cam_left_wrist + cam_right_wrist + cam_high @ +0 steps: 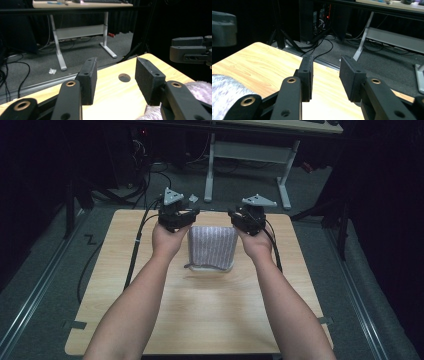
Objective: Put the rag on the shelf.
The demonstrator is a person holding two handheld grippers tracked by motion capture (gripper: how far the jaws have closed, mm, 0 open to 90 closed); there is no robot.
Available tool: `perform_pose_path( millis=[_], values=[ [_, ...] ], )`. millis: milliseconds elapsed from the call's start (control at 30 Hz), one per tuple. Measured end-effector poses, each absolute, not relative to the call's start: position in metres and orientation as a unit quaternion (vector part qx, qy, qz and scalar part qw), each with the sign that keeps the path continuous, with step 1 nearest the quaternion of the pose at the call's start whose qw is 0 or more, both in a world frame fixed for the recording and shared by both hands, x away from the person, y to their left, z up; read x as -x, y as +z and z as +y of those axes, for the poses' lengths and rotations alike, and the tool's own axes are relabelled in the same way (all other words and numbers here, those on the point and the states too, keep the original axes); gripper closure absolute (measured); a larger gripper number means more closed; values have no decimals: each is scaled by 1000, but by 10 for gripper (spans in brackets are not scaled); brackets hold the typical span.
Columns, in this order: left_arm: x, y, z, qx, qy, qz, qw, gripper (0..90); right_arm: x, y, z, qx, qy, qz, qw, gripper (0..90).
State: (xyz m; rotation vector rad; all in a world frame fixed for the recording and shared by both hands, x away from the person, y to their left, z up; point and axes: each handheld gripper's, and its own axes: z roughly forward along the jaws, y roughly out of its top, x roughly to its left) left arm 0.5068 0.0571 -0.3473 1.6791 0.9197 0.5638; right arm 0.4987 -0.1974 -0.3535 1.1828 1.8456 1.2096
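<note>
Left gripper (189,215) and right gripper (234,216), jaws spread and empty, flank the far corners of the folded towel (212,247) in the high view; each gripper view shows bare table (117,92) between its pads (fold apparently released; next move presumably a fresh grasp).

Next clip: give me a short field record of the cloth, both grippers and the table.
item: folded purple-grey striped cloth, lying flat near the far middle of the table
surface: light wooden table
left gripper: jaws open, nothing between them, beside the cloth's left edge
right gripper: jaws open, nothing between them, beside the cloth's right edge
contact: neither gripper holds the cloth
</note>
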Motion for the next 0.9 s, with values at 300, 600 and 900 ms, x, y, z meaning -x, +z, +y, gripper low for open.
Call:
perform_pose_path(
  millis=[300,600,900],
  values=[
    [-486,-352,65,-704,233,378,554,501,-479,-351,-206,-442,465,701,311,602],
    [-456,-377,91,-707,222,376,556,450,-433,-366,-214,-429,484,697,311,590],
    [-444,-405,97,-734,207,373,529,447,-413,-392,-220,-428,474,710,296,552]
  ],
)
